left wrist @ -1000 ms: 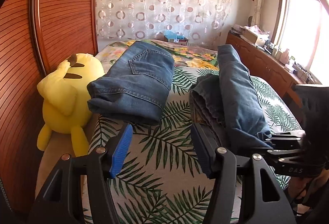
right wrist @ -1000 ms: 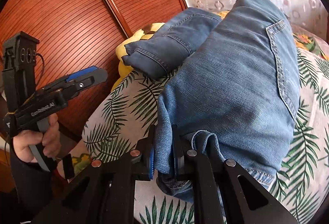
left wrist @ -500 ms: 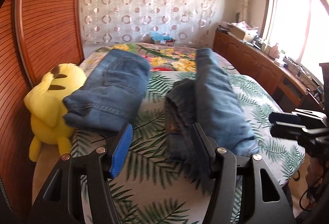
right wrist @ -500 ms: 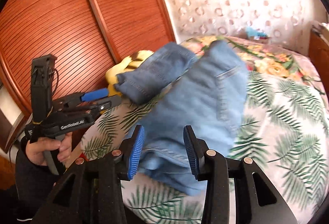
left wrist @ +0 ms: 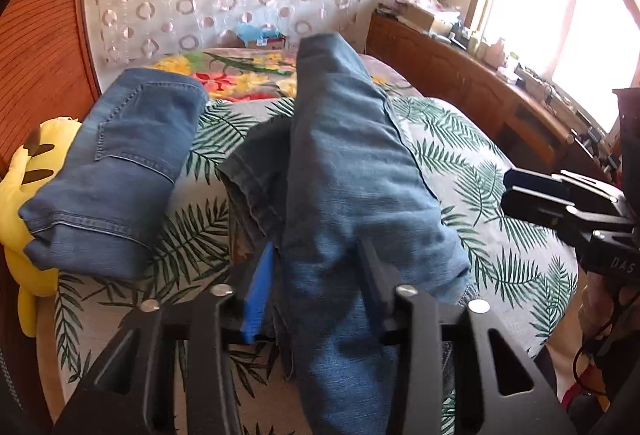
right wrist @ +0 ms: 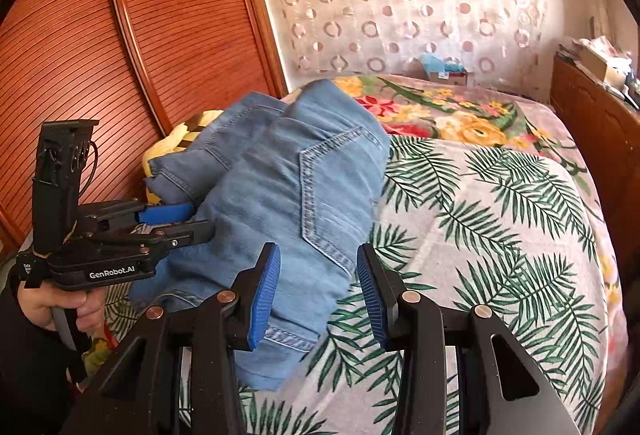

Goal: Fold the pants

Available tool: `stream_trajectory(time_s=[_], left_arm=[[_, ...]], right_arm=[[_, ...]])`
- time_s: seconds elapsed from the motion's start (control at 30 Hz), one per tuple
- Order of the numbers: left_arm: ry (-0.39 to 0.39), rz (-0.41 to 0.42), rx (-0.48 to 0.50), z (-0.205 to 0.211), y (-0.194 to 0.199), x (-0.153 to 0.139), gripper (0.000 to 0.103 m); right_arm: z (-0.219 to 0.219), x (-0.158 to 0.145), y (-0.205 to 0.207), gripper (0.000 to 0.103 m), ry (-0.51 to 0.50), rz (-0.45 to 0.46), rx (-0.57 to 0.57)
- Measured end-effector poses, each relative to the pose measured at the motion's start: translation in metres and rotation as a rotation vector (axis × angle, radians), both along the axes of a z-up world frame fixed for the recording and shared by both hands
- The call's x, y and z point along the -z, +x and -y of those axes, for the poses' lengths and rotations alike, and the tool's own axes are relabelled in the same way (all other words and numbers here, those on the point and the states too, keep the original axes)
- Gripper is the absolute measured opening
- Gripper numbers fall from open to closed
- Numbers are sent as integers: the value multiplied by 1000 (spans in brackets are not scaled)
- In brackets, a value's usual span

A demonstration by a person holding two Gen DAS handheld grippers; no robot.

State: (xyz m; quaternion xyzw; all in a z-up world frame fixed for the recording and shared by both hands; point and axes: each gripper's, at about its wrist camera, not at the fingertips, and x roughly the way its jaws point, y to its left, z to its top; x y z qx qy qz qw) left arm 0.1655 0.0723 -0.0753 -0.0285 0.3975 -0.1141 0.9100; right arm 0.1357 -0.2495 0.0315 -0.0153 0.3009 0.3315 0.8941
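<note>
A pair of blue jeans (left wrist: 344,171) lies partly folded along the bed, its near end hanging toward me. It also shows in the right wrist view (right wrist: 288,203). My left gripper (left wrist: 316,287) is open, with its jaws on either side of the near end of the jeans. It also shows in the right wrist view (right wrist: 188,221) at the jeans' left edge. My right gripper (right wrist: 316,287) is open and empty, just in front of the jeans. In the left wrist view it (left wrist: 516,187) is at the right, off the fabric.
A second, folded pair of jeans (left wrist: 116,171) lies on the left of the bed (left wrist: 480,171) against a yellow plush toy (left wrist: 24,187). A wooden sliding door (right wrist: 120,47) stands at the left. A wooden cabinet (left wrist: 480,83) runs along the right under the window.
My right gripper let go of the jeans' end and drew back, open. My left gripper moved right and forward until its jaws straddle the jeans' near end.
</note>
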Motion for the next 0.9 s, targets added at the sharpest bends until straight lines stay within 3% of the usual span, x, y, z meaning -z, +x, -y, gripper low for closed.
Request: stream_trajectory(time_s=[0.1, 0.2, 0.43, 0.67, 0.9], left_arm=[[6, 2, 19, 5, -4, 1, 13], [33, 26, 26, 8, -13, -2, 6], [54, 78, -13, -11, -35, -13, 5], [50, -5, -72, -36, -22, 25, 5], [71, -15, -73, -33, -17, 34, 5]], right_arm=[[-2, -4, -5, 42, -4, 7, -2], [-4, -5, -5, 42, -2, 1, -8], [-16, -1, 4, 42, -10, 2, -35], [-36, 4, 19, 42, -30, 21, -59], [-57, 15, 48, 42, -50, 31, -86]])
